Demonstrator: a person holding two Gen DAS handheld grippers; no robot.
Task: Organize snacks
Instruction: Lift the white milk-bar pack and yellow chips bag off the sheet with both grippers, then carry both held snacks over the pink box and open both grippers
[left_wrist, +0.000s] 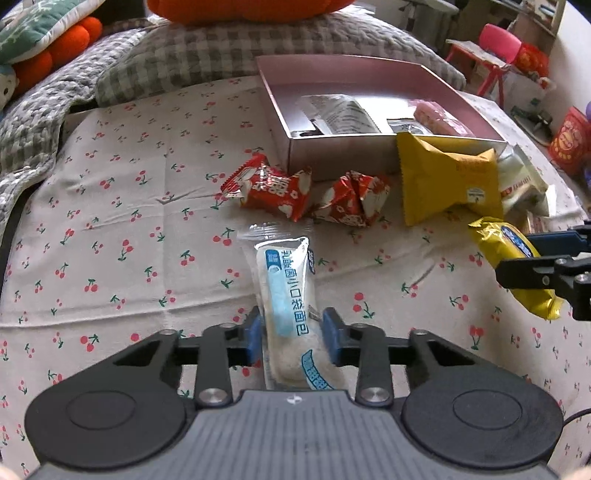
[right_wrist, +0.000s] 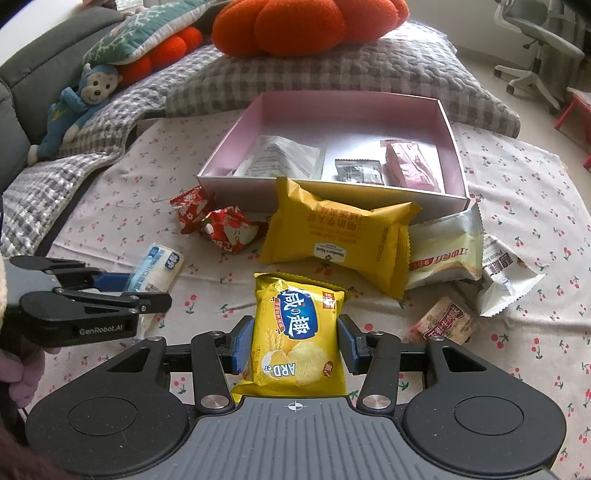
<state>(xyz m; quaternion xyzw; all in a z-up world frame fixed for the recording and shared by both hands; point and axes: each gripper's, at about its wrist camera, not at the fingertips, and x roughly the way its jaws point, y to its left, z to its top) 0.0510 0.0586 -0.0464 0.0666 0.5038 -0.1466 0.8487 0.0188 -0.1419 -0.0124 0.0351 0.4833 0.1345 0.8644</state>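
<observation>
A white and blue bread packet (left_wrist: 284, 284) lies lengthwise between the blue pads of my left gripper (left_wrist: 291, 317), which press on its sides over the cherry-print sheet. The right wrist view shows that left gripper (right_wrist: 147, 286) at the left edge, with the bread packet (right_wrist: 159, 264) sticking out past its tips. My right gripper (right_wrist: 295, 325) is shut on a yellow cracker packet (right_wrist: 295, 332). In the left wrist view the right gripper (left_wrist: 517, 254) enters from the right with the cracker packet (left_wrist: 532, 301). An open pink box (right_wrist: 351, 110) behind holds three packets.
Two red packets (left_wrist: 269, 188) lie before the box (left_wrist: 332, 158). A large yellow packet (right_wrist: 332, 236) leans on its front wall, with white packets (right_wrist: 443, 251) and a small brown one (right_wrist: 443, 321) to the right. Checked pillows and plush toys (right_wrist: 85, 96) lie at the back.
</observation>
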